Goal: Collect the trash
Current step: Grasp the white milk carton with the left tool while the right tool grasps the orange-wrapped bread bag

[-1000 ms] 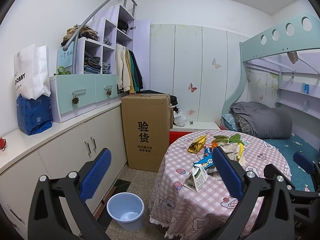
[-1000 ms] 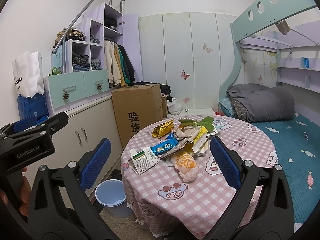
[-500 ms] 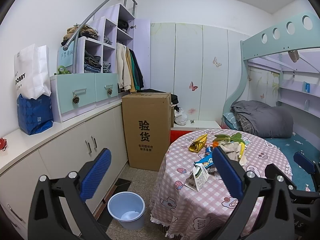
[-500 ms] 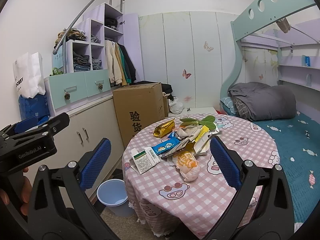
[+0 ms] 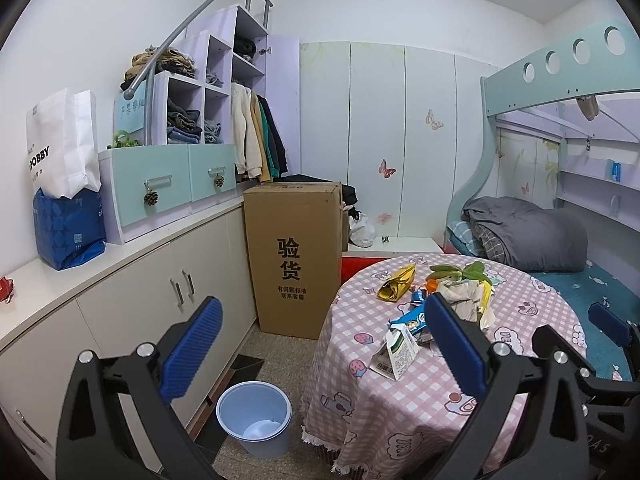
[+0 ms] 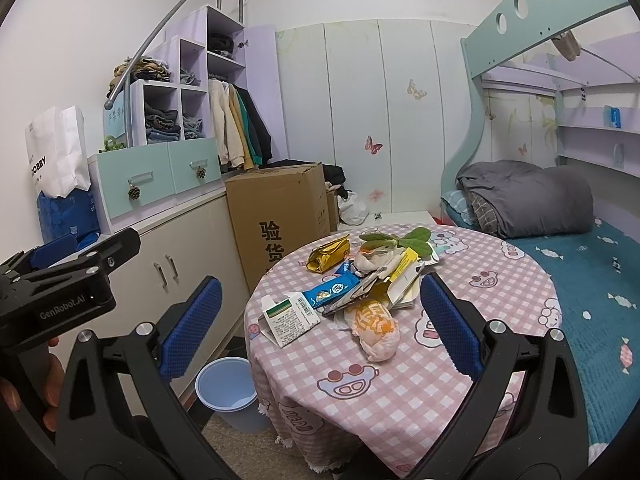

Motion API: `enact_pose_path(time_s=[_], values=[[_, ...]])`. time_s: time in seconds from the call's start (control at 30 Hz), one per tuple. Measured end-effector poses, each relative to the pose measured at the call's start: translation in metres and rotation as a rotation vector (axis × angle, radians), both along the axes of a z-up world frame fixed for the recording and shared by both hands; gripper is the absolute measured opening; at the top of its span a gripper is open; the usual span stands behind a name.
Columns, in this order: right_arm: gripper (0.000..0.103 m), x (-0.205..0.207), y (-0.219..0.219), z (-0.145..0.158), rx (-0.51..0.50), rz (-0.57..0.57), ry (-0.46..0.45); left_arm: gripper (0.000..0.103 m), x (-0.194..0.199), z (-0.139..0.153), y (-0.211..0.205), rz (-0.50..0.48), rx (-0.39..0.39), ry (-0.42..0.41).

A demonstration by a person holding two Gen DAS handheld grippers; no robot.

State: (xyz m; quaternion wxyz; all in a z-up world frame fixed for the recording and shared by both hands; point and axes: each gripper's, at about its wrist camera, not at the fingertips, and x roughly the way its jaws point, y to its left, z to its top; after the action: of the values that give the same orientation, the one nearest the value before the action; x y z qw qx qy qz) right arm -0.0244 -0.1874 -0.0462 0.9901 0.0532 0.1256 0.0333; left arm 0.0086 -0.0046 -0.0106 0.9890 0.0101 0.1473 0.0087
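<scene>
Trash lies heaped on a round table with a pink checked cloth [image 6: 400, 392] [image 5: 420, 408]: a white and green carton [image 6: 290, 318] [image 5: 394, 354], a blue snack wrapper [image 6: 330, 290] [image 5: 412, 316], a yellow foil bag [image 6: 328, 255] [image 5: 398, 282], an orange-printed bag [image 6: 376, 328], crumpled paper [image 6: 384, 260] and green leaves [image 6: 416, 236]. A pale blue bin [image 5: 255, 418] [image 6: 230, 394] stands on the floor left of the table. My left gripper [image 5: 322, 348] is open and empty, short of the table. My right gripper [image 6: 320, 326] is open and empty, short of the heap.
A tall cardboard box [image 5: 294, 256] stands behind the bin against white floor cabinets [image 5: 132, 312]. A bunk bed with a grey quilt [image 6: 528, 200] borders the table on the right. A hand [image 6: 48, 396] holds the left gripper's body at the right wrist view's left edge.
Both grippers have drifted slightly forward toward the table, so the trash looks a little larger. Nothing was grasped and both stay open.
</scene>
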Motion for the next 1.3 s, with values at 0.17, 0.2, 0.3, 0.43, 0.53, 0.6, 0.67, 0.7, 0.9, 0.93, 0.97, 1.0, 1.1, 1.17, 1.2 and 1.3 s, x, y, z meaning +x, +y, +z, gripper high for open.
enact_pose_path(time_s=[0.17, 0.2, 0.3, 0.43, 0.53, 0.6, 0.67, 0.7, 0.9, 0.93, 0.97, 1.0, 1.1, 1.17, 1.2, 1.3], values=[[0.097, 0.001, 0.001, -0.003, 0.008, 0.0, 0.007, 0.099, 0.002, -0.002, -0.001, 0.001, 0.002, 0.008], [0.097, 0.001, 0.001, -0.004, 0.01, 0.0, 0.009, 0.099, 0.003, -0.001, -0.001, 0.001, 0.002, 0.01], [0.097, 0.001, 0.002, -0.005, 0.015, 0.0, 0.015, 0.099, 0.005, -0.002, -0.002, 0.002, 0.004, 0.018], [0.097, 0.003, -0.001, -0.005, 0.021, -0.004, 0.027, 0.099, 0.008, -0.004, -0.002, 0.001, 0.006, 0.03], [0.097, 0.004, -0.003, -0.005, 0.026, -0.004, 0.033, 0.099, 0.011, -0.006, -0.002, 0.001, 0.006, 0.038], [0.097, 0.006, -0.003, -0.006, 0.027, 0.007, 0.04, 0.099, 0.015, -0.008, -0.003, 0.0, 0.008, 0.048], [0.097, 0.009, -0.005, -0.008, 0.034, 0.016, 0.053, 0.099, 0.018, -0.01, -0.005, -0.003, 0.011, 0.058], [0.097, 0.01, -0.005, -0.009, 0.037, 0.017, 0.057, 0.099, 0.019, -0.013, -0.006, -0.003, 0.014, 0.063], [0.097, 0.023, -0.009, -0.018, 0.053, -0.003, 0.099, 0.099, 0.032, -0.026, -0.01, -0.005, 0.024, 0.101], [0.097, 0.027, -0.012, -0.021, 0.06, -0.008, 0.111, 0.099, 0.036, -0.029, -0.011, -0.006, 0.026, 0.112], [0.097, 0.031, -0.015, -0.025, 0.071, -0.01, 0.127, 0.099, 0.039, -0.032, -0.011, -0.007, 0.027, 0.122], [0.097, 0.035, -0.019, -0.03, 0.083, -0.012, 0.144, 0.099, 0.042, -0.036, -0.012, -0.008, 0.028, 0.132], [0.097, 0.049, -0.027, -0.041, 0.109, -0.023, 0.192, 0.099, 0.056, -0.049, -0.013, -0.016, 0.027, 0.176], [0.097, 0.057, -0.033, -0.05, 0.121, -0.028, 0.214, 0.099, 0.067, -0.059, -0.015, -0.03, 0.022, 0.211], [0.097, 0.063, -0.036, -0.055, 0.126, -0.036, 0.235, 0.099, 0.073, -0.064, -0.016, -0.042, 0.019, 0.23], [0.097, 0.081, -0.042, -0.068, 0.13, -0.034, 0.277, 0.099, 0.091, -0.08, -0.023, -0.085, 0.007, 0.283]])
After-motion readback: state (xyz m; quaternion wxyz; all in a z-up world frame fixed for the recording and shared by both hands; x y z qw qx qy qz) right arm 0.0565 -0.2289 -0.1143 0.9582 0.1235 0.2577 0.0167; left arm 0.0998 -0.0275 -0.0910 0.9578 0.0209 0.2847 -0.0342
